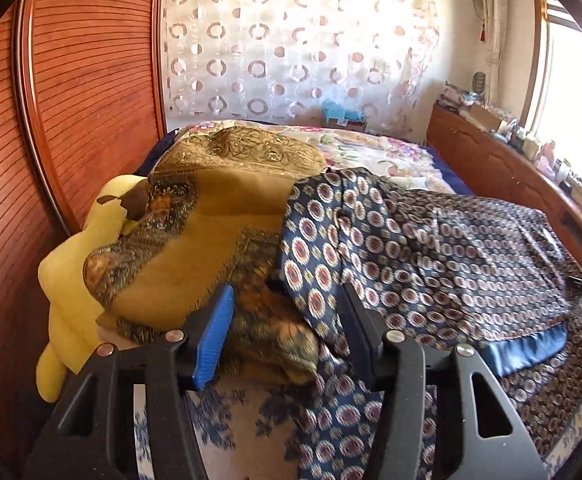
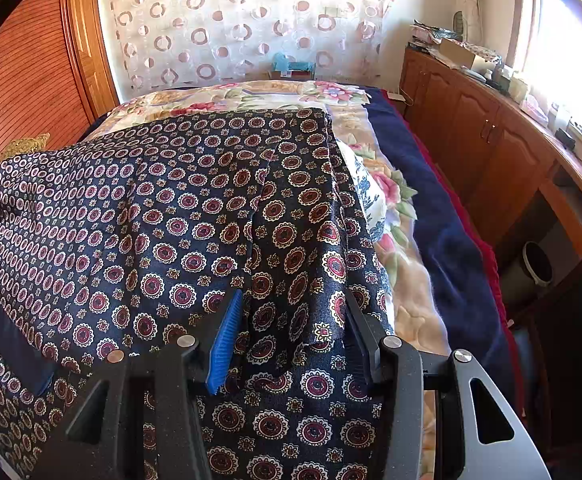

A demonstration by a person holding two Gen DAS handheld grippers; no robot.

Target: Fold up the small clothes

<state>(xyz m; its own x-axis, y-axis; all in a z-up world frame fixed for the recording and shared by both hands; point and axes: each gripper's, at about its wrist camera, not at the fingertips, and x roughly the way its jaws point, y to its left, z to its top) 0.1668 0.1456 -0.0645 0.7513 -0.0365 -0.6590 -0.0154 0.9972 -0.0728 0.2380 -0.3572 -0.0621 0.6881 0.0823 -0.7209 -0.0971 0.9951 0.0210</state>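
A: Where is the navy patterned cloth (image 2: 179, 208) relative to you?

B: It's spread over the bed (image 2: 443, 240), running from your right gripper (image 2: 295, 340) across toward the left side. Your right hand is nearer its corner flap.

A: And the grip?

B: Your right gripper is half spread, a fold hanging between the fingers; I can't tell if it pinches. Your left gripper (image 1: 287, 332) is half spread too, over the gold scarf (image 1: 195, 248) and the navy edge.
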